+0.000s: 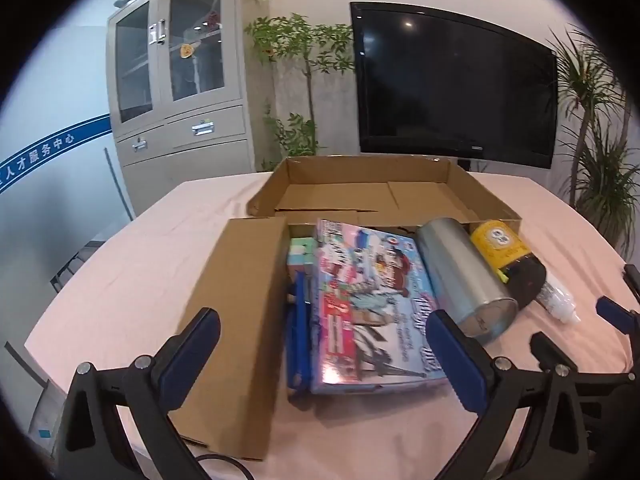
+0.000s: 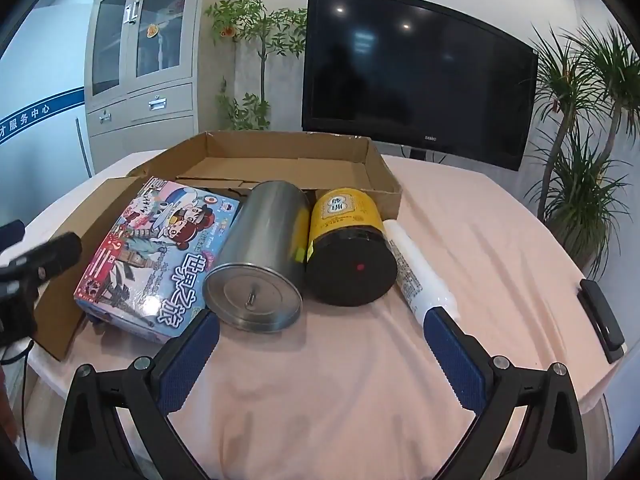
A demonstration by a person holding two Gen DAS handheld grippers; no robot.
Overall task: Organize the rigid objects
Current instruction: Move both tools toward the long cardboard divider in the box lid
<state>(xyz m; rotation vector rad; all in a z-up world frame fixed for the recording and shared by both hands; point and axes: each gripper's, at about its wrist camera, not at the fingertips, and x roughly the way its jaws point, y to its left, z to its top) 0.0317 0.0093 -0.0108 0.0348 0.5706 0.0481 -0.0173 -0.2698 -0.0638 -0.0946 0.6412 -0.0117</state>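
Note:
A colourful game box (image 1: 368,308) (image 2: 160,256) lies on the pink tablecloth, partly over an open cardboard box (image 1: 360,192) (image 2: 280,156). Beside it lie a steel canister (image 1: 464,276) (image 2: 260,260), a yellow-and-black jar (image 1: 508,256) (image 2: 352,248) and a white tube (image 1: 560,300) (image 2: 416,268). A green-and-pink block (image 1: 302,254) and a blue item (image 1: 298,336) sit left of the game box. My left gripper (image 1: 324,344) is open, just in front of the game box. My right gripper (image 2: 320,340) is open, in front of the canister and jar.
A cardboard flap (image 1: 236,320) lies at the left. A black remote-like object (image 2: 604,320) lies near the table's right edge. A TV (image 2: 416,72), a grey cabinet (image 1: 180,80) and potted plants (image 2: 580,140) stand behind the table.

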